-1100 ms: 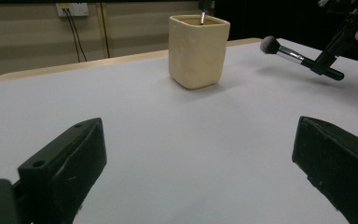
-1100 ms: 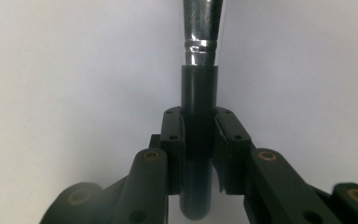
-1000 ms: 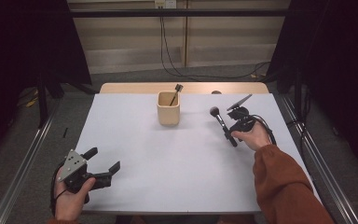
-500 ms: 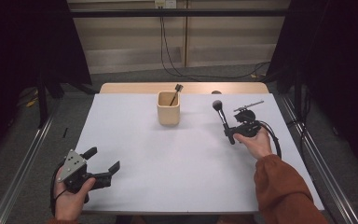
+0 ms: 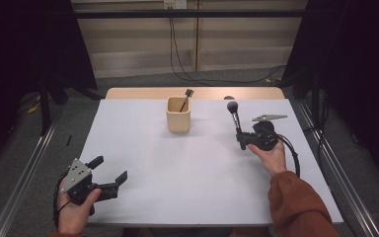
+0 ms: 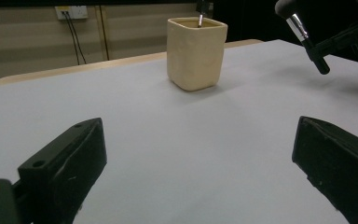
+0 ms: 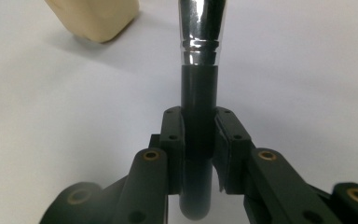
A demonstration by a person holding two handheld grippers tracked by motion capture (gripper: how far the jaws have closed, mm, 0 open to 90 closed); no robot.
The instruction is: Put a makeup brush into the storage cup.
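My right gripper [image 5: 242,140] is shut on the black handle of a makeup brush [image 5: 235,117], which stands nearly upright with its bristle head on top, above the right half of the white table [image 5: 187,173]. Up close, the jaws clamp the brush handle [image 7: 198,107] just below its silver ferrule. A beige cup [image 5: 178,114] with a dark stick-like tool [image 5: 186,97] in it stands at the back middle, left of the brush; the same cup [image 6: 196,52] is straight ahead in the left gripper view. My left gripper [image 5: 110,172] rests open at the front left corner, nothing between its fingers.
A bare wooden strip [image 5: 143,93] runs along the table's far edge. Metal rails [image 5: 27,163] flank both sides. A small dark object [image 5: 229,98] lies at the back edge behind the brush.
My right hand has carried the brush leftward and tipped it from a slant to nearly upright. The left gripper has stayed where it was.
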